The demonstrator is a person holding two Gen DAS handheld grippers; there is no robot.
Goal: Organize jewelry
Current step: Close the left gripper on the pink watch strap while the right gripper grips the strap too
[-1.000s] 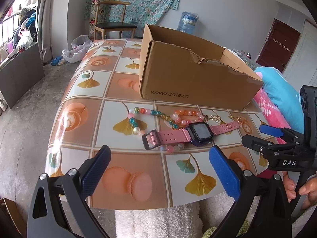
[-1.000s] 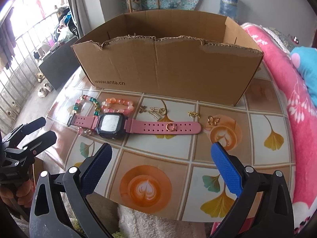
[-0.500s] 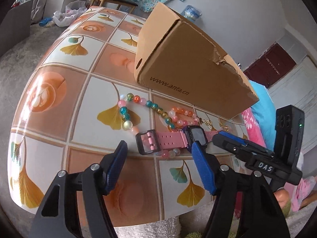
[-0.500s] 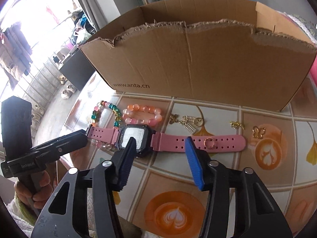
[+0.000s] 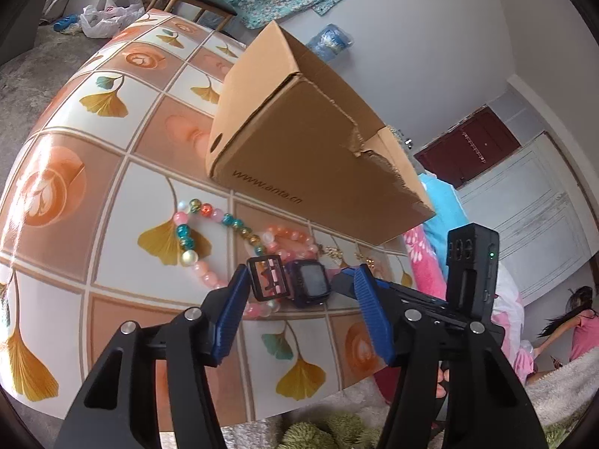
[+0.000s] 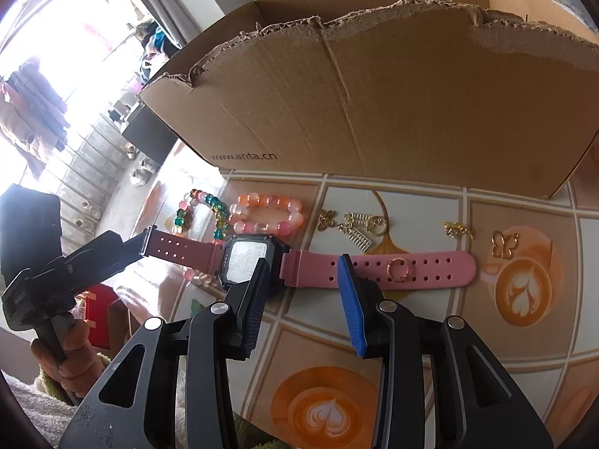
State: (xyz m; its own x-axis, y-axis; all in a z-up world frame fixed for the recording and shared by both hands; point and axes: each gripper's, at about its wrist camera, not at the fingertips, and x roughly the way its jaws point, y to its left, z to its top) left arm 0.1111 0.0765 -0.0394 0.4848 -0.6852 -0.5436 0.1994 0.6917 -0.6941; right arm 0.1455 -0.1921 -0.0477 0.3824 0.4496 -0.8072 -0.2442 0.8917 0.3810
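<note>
A pink-strapped watch (image 6: 374,267) with a dark face (image 5: 310,286) lies flat on the patterned table (image 5: 112,187), a gold ring (image 6: 397,269) resting on its strap. My left gripper (image 5: 299,271) is closing, its jaws either side of the black buckle end (image 5: 267,278); the pads are not pressing on it. In the right wrist view the left gripper (image 6: 140,247) meets that strap end. My right gripper (image 6: 303,260) is closing too. It straddles the strap just right of the face, with no visible squeeze. Its tips (image 5: 342,278) show beside the face.
An open cardboard box (image 6: 374,93) stands just behind the jewelry. Before it lie a multi-coloured bead bracelet (image 5: 202,224), a pink-orange bead bracelet (image 6: 267,213), gold earrings (image 6: 359,228) and butterfly charms (image 6: 505,243). The table's front edge is close; a person (image 5: 576,321) sits far right.
Both grippers have come down and forward onto the watch, and their jaws have narrowed from wide open. The left one has rolled. The watch's buckle end now sits between the left fingers.
</note>
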